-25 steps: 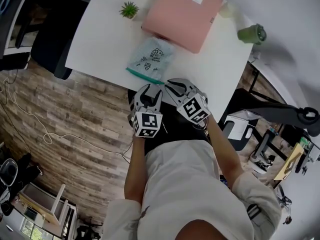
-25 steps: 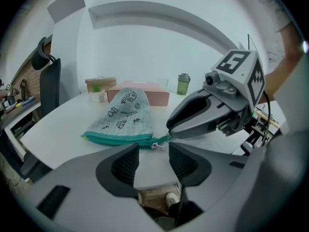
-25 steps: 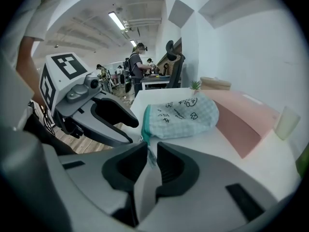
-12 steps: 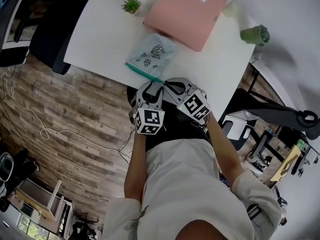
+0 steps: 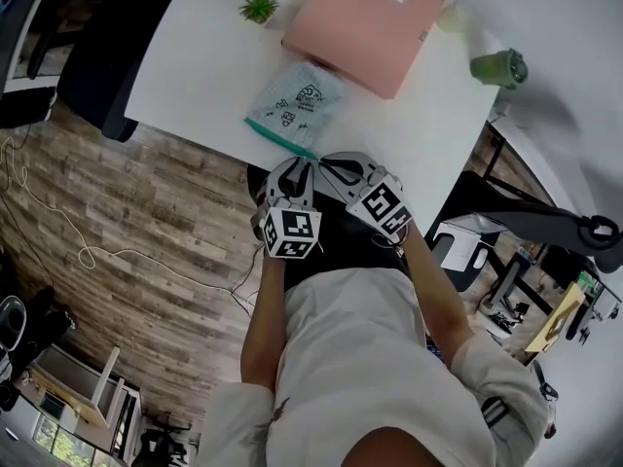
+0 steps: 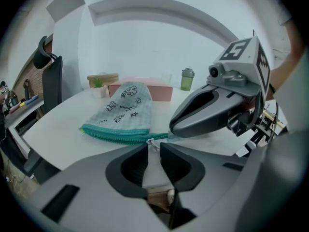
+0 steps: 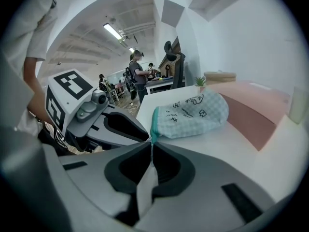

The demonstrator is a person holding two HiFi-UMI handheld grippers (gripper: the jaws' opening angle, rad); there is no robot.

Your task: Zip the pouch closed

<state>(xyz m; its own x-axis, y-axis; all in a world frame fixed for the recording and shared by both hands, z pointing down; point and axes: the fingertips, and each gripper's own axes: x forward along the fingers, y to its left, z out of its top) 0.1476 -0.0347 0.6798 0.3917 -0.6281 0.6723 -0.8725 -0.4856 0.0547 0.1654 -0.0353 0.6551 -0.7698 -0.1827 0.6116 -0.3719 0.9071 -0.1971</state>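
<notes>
Lighting is bright, even and cool-white, the white worktop [image 5: 195, 76] close to glare, one ceiling strip lamp [image 7: 112, 31] lit; both gripper views are fisheye-bent with black vignetted corners and a soft nearest foreground.

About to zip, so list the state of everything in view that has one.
pouch: flat on table, pull at the claws' end.
left claw: open, just been closing, pull between its tips.
right claw: shut on pouch's teal end.
box: flat, closed.
cup: upright, lid on.
</notes>
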